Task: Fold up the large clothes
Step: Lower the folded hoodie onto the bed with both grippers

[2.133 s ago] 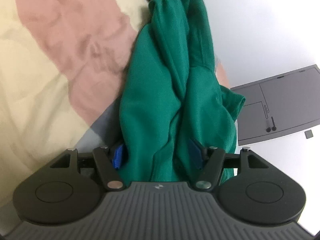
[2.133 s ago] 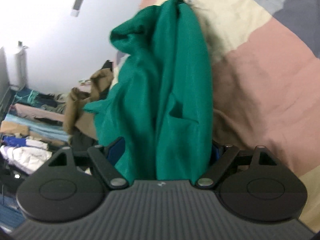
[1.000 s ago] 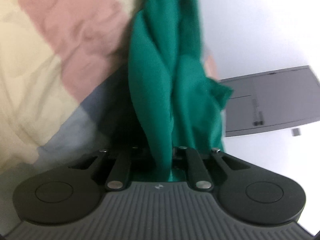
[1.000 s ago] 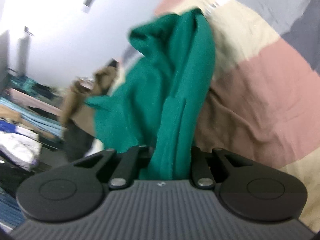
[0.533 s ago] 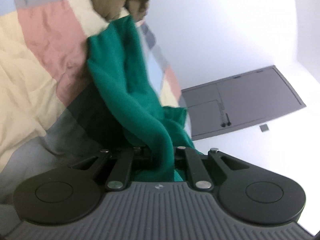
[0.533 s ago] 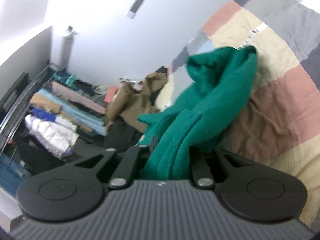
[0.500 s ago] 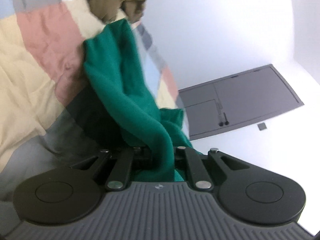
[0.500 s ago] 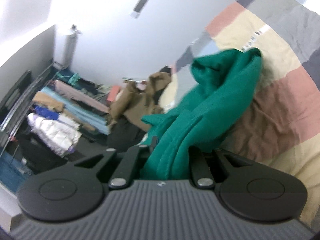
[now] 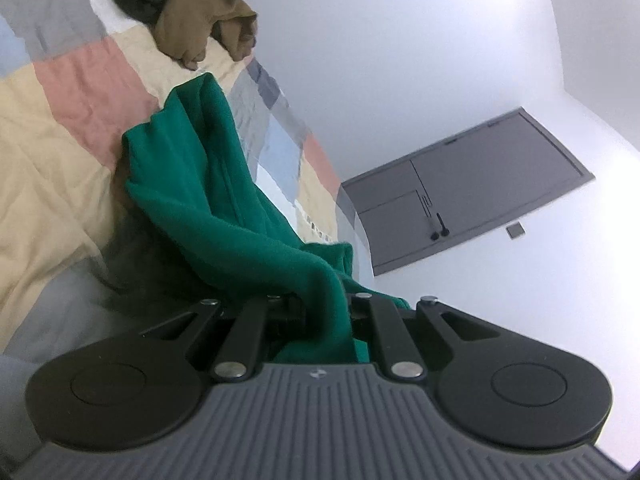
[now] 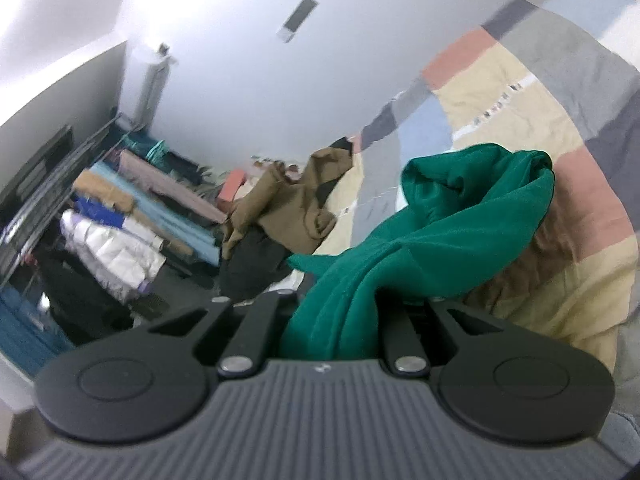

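A large green garment [image 9: 216,200] hangs bunched between both grippers over a patchwork bedspread [image 9: 48,152]. My left gripper [image 9: 320,312] is shut on one bunched end of it; the cloth hides the fingertips. In the right wrist view the same green garment [image 10: 452,236] runs from the bed into my right gripper [image 10: 336,320], which is shut on another bunched part. Its far end rests on the bedspread [image 10: 560,272].
A brown garment [image 9: 200,12] and a dark one lie in a heap at the far side of the bed; the heap also shows in the right wrist view [image 10: 296,200]. Stacked clothes and a white puffer jacket [image 10: 112,248] lie on the floor. A grey door [image 9: 460,196] is in the wall.
Both grippers, open around the garment two seconds ago, have closed on it and lifted. The views have tilted up toward the wall, and the garment now stretches from the bed to the grippers.
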